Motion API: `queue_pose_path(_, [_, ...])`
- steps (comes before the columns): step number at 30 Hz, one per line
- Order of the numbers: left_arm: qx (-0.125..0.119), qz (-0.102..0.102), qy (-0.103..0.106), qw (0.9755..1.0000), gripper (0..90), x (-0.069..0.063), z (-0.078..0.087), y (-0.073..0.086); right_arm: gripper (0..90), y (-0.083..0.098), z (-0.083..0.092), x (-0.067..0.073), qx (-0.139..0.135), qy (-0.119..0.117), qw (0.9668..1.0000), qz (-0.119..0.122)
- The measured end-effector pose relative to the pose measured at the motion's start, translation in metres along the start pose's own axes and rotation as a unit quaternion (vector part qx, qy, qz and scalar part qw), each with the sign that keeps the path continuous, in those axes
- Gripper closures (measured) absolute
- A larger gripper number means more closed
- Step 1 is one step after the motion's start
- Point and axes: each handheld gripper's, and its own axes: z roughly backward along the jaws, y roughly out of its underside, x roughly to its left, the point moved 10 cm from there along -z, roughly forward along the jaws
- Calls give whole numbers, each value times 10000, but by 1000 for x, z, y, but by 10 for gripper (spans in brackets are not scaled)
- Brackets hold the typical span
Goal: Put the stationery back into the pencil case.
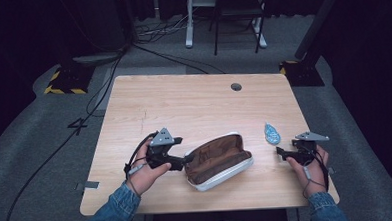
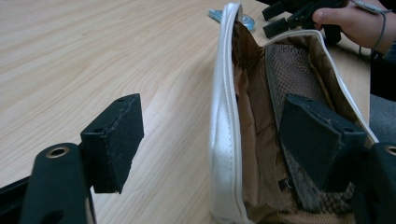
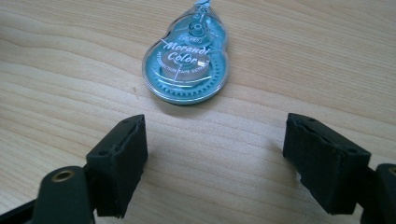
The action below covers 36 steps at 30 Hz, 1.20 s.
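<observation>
A brown pouch [image 1: 218, 159] with white trim lies unzipped near the table's front edge. My left gripper [image 1: 183, 161] is open at its left end. In the left gripper view it [image 2: 210, 135] straddles the pouch's white wall [image 2: 224, 140], one pad outside over the wood and the other inside against the mesh lining, with neither pad pressing. A teal correction tape dispenser [image 1: 271, 133] lies to the right of the pouch. My right gripper [image 1: 280, 153] sits just short of it, open, and in its own view the dispenser [image 3: 189, 65] lies ahead of the empty gripper [image 3: 215, 154].
The wooden table [image 1: 183, 101] has a round cable hole [image 1: 236, 86] near its far edge. Beyond it are grey carpet, floor cables [image 1: 98, 89] and furniture legs [image 1: 220, 24]. Bare wood lies behind the pouch.
</observation>
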Motion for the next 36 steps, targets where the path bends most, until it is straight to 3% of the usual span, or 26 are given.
queue_pose_path(7, [14, 47, -276, 9996, 214, 8, 20, 11, 200, -1, -1, 0, 15, -29, 10000, 30])
queue_pose_path(11, [40, 73, -537, 9985, 208, 19, 32, 19, 194, -2, -2, 1, 105, -7, 9999, -20])
queue_pose_path(12, [80, 21, -680, 9977, 196, 25, 38, 23, 218, -3, -1, 3, 186, -46, 9998, -59])
queue_pose_path(14, [124, 1, -760, 9970, 191, 29, 41, 26, 230, -3, -1, 4, 192, -129, 9997, -79])
queue_pose_path(16, [171, 118, -856, 9961, 187, 38, 45, 34, 217, -5, 0, 7, 246, -190, 9995, -56])
queue_pose_path(20, [340, 227, -1061, 9935, 178, 51, 51, 48, 209, -10, 2, 11, 435, -253, 9986, 169])
queue_pose_path(28, [682, 393, -1419, 9868, 175, 82, 56, 80, 211, -30, 3, 19, 521, -349, 9977, 257])
queue_pose_path(31, [728, 643, -1444, 9847, 174, 92, 57, 93, 212, -37, 2, 20, 526, -365, 9975, 298])
queue_pose_path(33, [778, 665, -1474, 9838, 174, 96, 57, 97, 211, -39, 1, 21, 530, -364, 9975, 283])
queue_pose_path(36, [787, 855, -1571, 9807, 176, 104, 59, 105, 208, -44, 1, 23, 615, -377, 9967, 361])
